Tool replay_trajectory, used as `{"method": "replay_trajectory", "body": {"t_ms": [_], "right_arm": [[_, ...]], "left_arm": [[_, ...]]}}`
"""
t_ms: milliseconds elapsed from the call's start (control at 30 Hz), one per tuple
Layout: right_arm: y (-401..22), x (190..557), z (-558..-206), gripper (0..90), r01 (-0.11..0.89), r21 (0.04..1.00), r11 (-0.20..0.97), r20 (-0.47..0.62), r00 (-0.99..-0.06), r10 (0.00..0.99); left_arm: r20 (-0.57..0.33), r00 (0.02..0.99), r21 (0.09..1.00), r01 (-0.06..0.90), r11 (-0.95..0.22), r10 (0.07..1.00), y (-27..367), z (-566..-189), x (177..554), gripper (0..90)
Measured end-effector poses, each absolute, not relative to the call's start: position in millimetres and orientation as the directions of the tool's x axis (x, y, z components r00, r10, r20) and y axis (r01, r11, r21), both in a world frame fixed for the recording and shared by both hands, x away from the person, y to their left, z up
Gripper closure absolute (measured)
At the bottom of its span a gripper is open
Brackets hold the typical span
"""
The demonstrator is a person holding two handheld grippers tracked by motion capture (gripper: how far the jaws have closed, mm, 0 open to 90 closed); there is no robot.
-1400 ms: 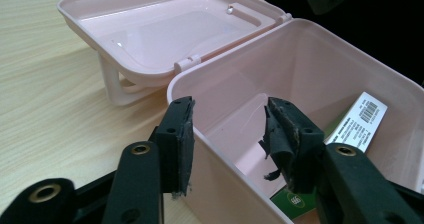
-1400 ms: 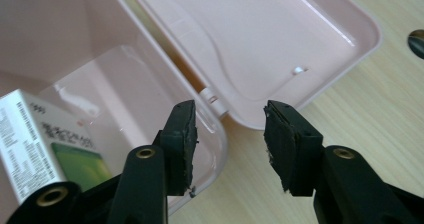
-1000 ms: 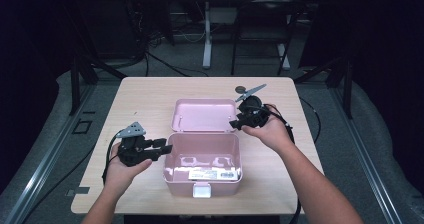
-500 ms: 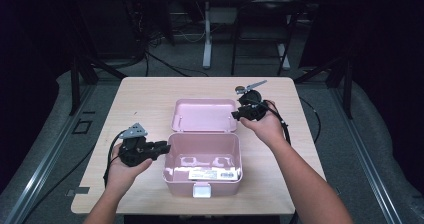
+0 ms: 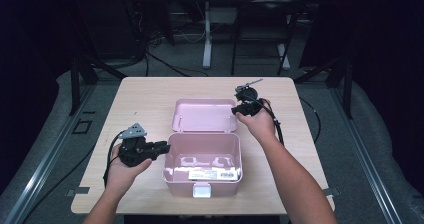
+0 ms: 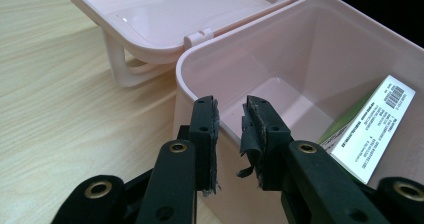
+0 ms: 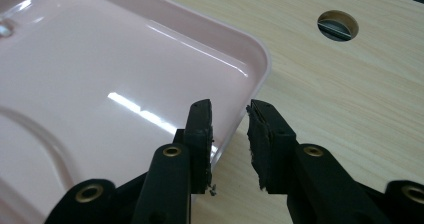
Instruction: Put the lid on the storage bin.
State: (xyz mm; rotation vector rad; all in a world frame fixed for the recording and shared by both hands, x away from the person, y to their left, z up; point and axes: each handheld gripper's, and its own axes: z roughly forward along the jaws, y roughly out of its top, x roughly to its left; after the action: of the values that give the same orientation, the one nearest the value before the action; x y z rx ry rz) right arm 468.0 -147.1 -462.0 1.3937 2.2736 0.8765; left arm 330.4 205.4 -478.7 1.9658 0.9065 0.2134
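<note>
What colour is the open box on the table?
Pale pink, body and lid alike; the box shows best in the high view.

The right gripper (image 5: 243, 110), a black two-jaw tool in the person's right hand, now sits lower and closer to the person than a second ago, down at the right edge of the open lid (image 5: 204, 115) of the pink plastic box (image 5: 203, 156). Its jaws have just been closing. In the right gripper view they straddle the lid's rim (image 7: 235, 124) with a gap on either side, the pads not pressing on it.

The left gripper (image 5: 161, 148), black with a grey three-cornered plate on top, has also just been closing its jaws. In the left gripper view they stand either side of the box's left wall (image 6: 227, 129), the pads clear of it.
</note>
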Motion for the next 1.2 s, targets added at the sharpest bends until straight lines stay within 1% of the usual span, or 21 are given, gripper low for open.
{"method": "replay_trajectory", "body": {"t_ms": [267, 667, 1200], "right_arm": [[-147, 475, -468, 73.2, 0.704, 0.65, 0.286, 0.064, -0.426, 0.902], [-145, 485, -478, 73.1, 0.744, 0.627, 0.231, 0.105, -0.375, 0.921], [-141, 490, -484, 75.6, 0.79, 0.59, 0.168, 0.151, -0.312, 0.938]], "left_arm": [[-0.208, 0.713, 0.809, 0.51, -0.291, 0.67, 206, -479, 331, 74.7], [-0.22, 0.712, 0.806, 0.518, -0.287, 0.667, 207, -479, 331, 75.0], [-0.224, 0.713, 0.807, 0.518, -0.283, 0.665, 207, -480, 331, 75.0]]}}
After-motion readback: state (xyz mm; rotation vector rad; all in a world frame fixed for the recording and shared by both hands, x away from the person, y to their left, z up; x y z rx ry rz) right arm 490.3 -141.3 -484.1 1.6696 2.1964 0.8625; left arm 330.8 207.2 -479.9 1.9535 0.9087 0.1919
